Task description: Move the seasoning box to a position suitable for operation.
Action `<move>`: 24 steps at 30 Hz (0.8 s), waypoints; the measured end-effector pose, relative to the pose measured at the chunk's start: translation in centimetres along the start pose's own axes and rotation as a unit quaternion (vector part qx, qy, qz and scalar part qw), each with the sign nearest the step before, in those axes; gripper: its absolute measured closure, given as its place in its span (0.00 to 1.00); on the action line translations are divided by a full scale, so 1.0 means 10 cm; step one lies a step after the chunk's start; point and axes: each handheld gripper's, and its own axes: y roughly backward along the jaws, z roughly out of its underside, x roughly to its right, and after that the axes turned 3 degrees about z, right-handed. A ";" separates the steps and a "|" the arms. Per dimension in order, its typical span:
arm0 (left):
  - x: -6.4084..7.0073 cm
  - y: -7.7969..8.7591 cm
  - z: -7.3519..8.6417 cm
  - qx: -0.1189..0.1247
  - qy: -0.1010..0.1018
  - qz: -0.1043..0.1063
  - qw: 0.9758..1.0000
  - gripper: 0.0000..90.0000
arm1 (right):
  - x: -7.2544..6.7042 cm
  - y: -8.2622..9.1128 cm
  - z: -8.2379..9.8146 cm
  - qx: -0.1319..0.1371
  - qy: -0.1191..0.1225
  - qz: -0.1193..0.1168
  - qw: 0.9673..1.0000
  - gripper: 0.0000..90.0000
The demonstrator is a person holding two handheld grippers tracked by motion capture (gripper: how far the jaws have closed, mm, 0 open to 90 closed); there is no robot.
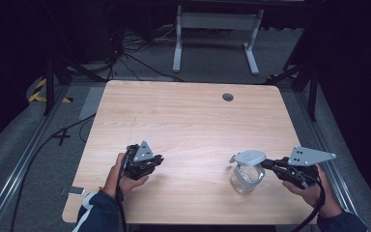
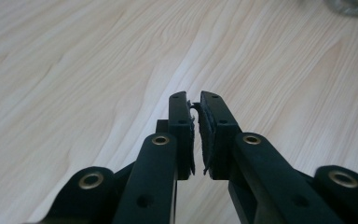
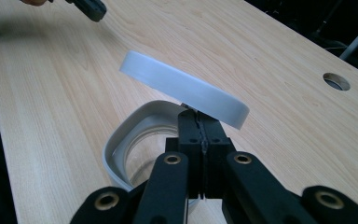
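- Pinching the grey lid point(image 3: 182, 88) at its edge, the right gripper point(image 3: 200, 122) is held just above the open glass jar point(image 1: 246, 178).
- The left gripper point(image 2: 195, 108) is seen pressed together, empty, low over the wooden table point(image 1: 183, 116).

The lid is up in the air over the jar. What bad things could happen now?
The right gripper pinches the grey lid only at its rim, and the lid hangs tilted, so it might slip and fall. The glass jar stands open with nothing holding it; the left gripper is far off. A bump from the lid could perhaps tip or push it.
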 end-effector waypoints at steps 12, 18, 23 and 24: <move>-0.13 0.17 0.45 -0.033 0.044 -0.021 0.998 0.88 | 0.14 -0.14 -0.06 0.004 -0.002 0.000 1.000 1.00; -0.22 0.18 0.52 -0.035 0.057 -0.019 0.998 0.86 | 0.18 -0.20 -0.08 0.000 -0.004 0.001 1.000 1.00; -0.20 0.18 0.54 -0.033 0.061 -0.020 0.997 0.86 | 0.18 -0.24 -0.11 0.000 0.001 0.001 1.000 1.00; -0.20 0.17 0.55 -0.032 0.062 -0.019 0.997 0.86 | 0.18 -0.25 -0.12 0.000 0.002 -0.001 1.000 1.00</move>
